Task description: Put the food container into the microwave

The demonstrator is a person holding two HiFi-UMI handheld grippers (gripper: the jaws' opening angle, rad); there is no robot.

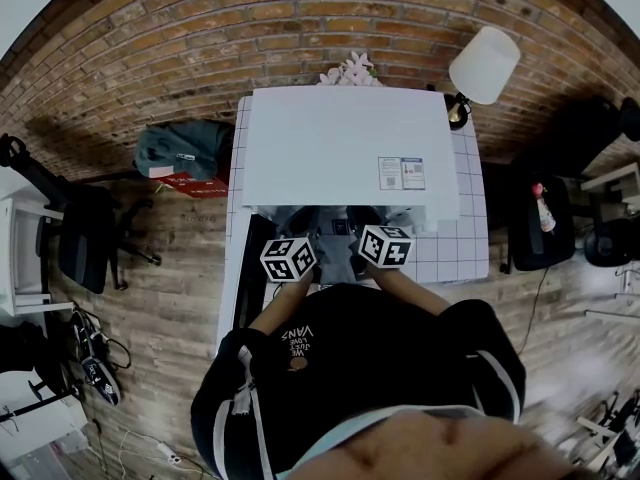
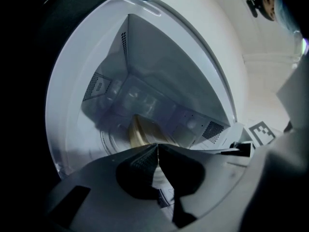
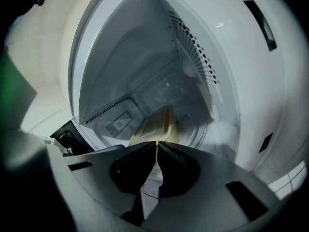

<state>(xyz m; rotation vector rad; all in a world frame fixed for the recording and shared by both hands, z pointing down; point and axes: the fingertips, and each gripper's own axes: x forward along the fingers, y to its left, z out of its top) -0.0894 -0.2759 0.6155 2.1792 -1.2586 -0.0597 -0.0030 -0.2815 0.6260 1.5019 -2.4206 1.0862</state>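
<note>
Black sweatshirt sleeves point(image 1: 300, 343) of the person fill the bottom of the head view, reaching up to a white box-shaped microwave oven point(image 1: 345, 148) on a white gridded table point(image 1: 465, 253) at the frame's centre. Both tools point into the oven's open white cavity. At the lower middle of its own view, the left gripper point(image 2: 157, 148) has its dark jaws clenched, tips meeting on the near edge of the pale tan plastic food container point(image 2: 140, 132). The right gripper point(image 3: 156, 143) is likewise clamped on that same container from the other side, jaws pressed tight with only a thin seam between them. The container sits inside the cavity, low over the round glass turntable point(image 3: 206, 132), in front of the vented back wall. A white-shaded lamp point(image 1: 484, 63) stands at the upper right of the head view against a red brick wall point(image 1: 250, 38).
</note>
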